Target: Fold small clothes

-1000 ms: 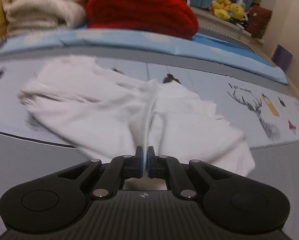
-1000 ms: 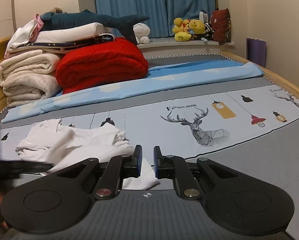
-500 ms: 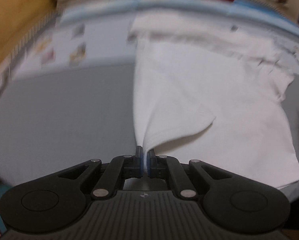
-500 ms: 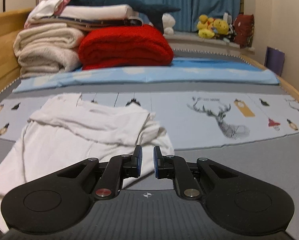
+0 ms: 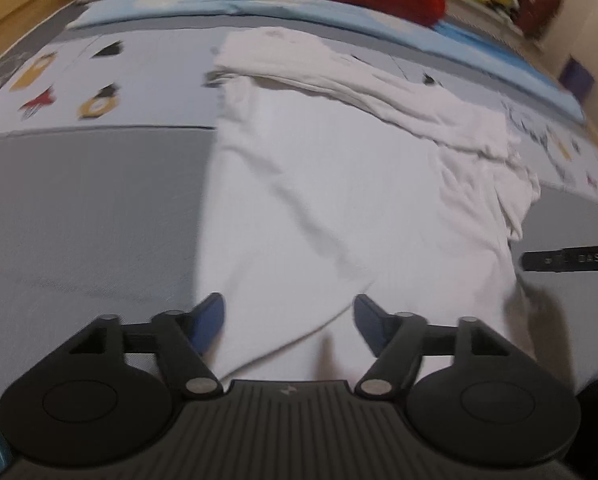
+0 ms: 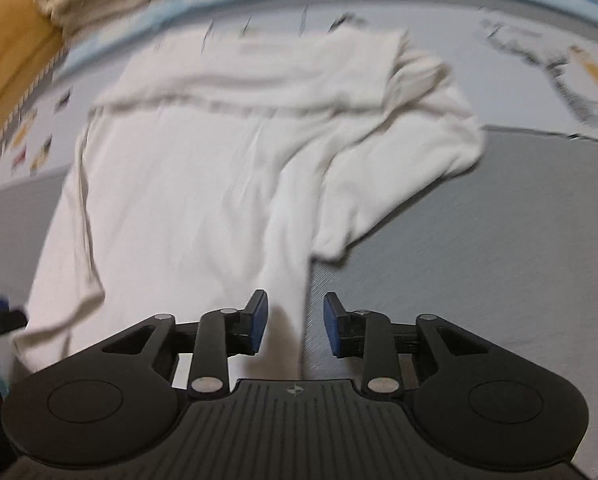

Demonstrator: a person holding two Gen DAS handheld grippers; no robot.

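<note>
White shirt spread frame centre, hem under left gripper and right gripper — both opening, unclamped; no legible writing.

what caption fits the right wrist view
Right gripper opening over the near edge of a white shirt spread on a grey bed.

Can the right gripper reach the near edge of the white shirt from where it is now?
Probably yes. The right gripper hangs over the white shirt's near edge, its jaws opening with cloth between them, and nothing lies in the way.
</note>
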